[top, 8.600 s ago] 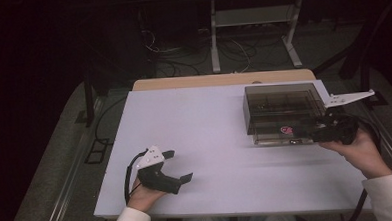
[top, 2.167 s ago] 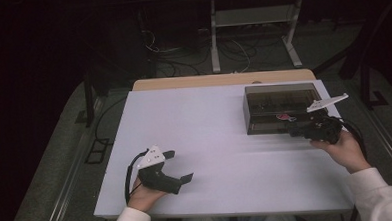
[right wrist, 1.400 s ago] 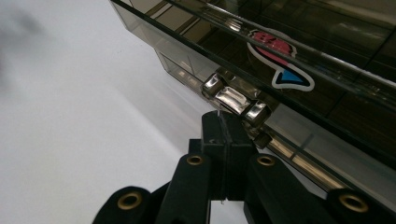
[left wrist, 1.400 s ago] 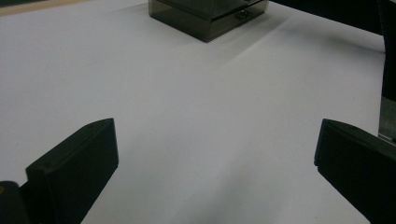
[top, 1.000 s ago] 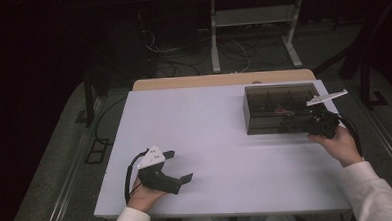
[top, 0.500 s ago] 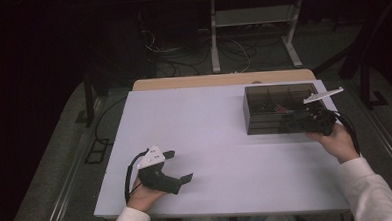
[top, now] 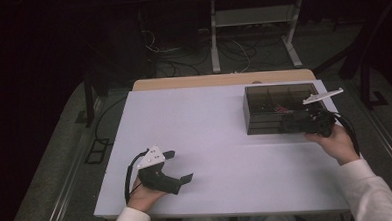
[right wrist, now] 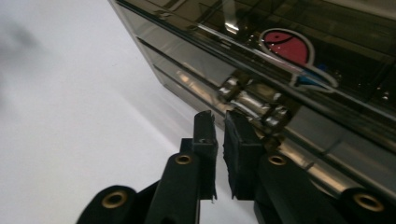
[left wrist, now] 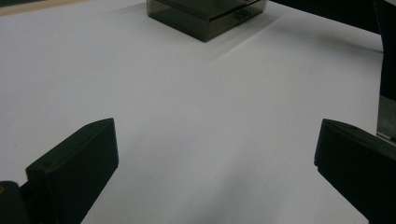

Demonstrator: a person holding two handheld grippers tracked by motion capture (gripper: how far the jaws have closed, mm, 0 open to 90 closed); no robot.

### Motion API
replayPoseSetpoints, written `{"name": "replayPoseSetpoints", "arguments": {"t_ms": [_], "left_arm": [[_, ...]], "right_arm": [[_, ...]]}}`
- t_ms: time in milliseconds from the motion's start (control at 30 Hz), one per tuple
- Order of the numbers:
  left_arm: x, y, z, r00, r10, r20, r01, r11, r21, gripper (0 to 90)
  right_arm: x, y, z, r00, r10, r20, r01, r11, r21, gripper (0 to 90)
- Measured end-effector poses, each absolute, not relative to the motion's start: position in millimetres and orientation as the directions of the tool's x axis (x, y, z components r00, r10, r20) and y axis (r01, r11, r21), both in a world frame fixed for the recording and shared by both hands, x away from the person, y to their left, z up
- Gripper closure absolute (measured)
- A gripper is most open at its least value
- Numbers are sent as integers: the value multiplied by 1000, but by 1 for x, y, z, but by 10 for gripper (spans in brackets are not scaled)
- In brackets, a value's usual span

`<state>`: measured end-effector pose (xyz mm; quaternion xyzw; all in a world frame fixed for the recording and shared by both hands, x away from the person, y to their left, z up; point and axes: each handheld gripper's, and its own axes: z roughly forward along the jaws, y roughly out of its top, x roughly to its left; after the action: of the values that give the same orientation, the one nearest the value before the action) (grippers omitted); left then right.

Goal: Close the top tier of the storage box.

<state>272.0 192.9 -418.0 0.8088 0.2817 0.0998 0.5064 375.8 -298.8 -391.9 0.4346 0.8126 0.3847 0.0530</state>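
A smoky see-through box (top: 279, 104) with inner compartments stands on the white table (top: 225, 134) at the right. My right gripper (top: 285, 126) lies low against the box's front wall, held by a hand from the right. In the right gripper view its jaws (right wrist: 218, 121) are shut with nothing between them, tips just beside a shiny metal latch (right wrist: 250, 100) on the box (right wrist: 327, 70), under a red and blue sticker (right wrist: 289, 49). My left gripper (top: 179, 166) rests open at the front left. Its view (left wrist: 215, 158) looks across bare table toward the box (left wrist: 205, 16).
A wooden strip (top: 222, 80) runs along the table's far edge. Beyond it, cables and a white stand (top: 250, 18) sit on the dark floor. White sleeves come in at the bottom left and bottom right.
The right gripper has crept forward and left, up to the box's front wall. The box looks lower than in the earliest frame. The left gripper has stayed put.
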Motion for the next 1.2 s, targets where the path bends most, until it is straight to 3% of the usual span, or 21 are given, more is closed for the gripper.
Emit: {"name": "replayPoseSetpoints", "arguments": {"t_ms": [267, 1033, 1200], "left_arm": [[271, 193, -418, 821, 557, -123, 353, -326, 877, 0], [270, 192, -417, 822, 555, -125, 352, -322, 879, 0], [269, 192, -417, 823, 555, -122, 350, -325, 879, 0]], "right_arm": [[363, -296, -391, -620, 731, 287, 669, 300, 681, 698], [323, -288, -385, -625, 732, 273, 613, 242, 752, 158], [316, -291, -386, -619, 728, 295, 613, 214, 760, 79]]}}
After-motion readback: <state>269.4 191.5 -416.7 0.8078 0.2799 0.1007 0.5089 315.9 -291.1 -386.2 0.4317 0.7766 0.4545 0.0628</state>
